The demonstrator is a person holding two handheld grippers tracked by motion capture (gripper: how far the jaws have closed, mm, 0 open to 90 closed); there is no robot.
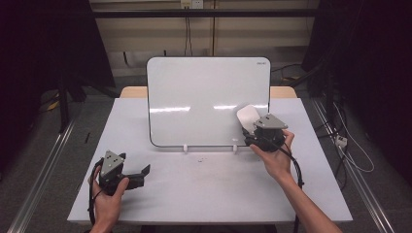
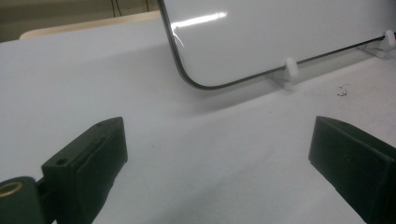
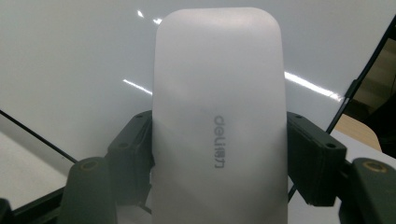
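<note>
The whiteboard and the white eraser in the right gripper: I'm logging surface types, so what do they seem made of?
Whiteboard: a glossy, smooth coated panel, likely enamel or melamine, judging by sharp light streaks, with a thin dark edge. Eraser, clamped in the right gripper: matte white plastic by its look, with soft diffuse shading and grey printed lettering.

Lab or recording-rig space, bare white tabletop (image 1: 209, 189) with a propped whiteboard (image 1: 204, 97), dark curtains (image 1: 43, 43) at both sides, metal floor rails (image 1: 41, 174), loose cables (image 1: 352, 145) on grey floor, wall outlet (image 1: 191, 4) with hanging cords
</note>
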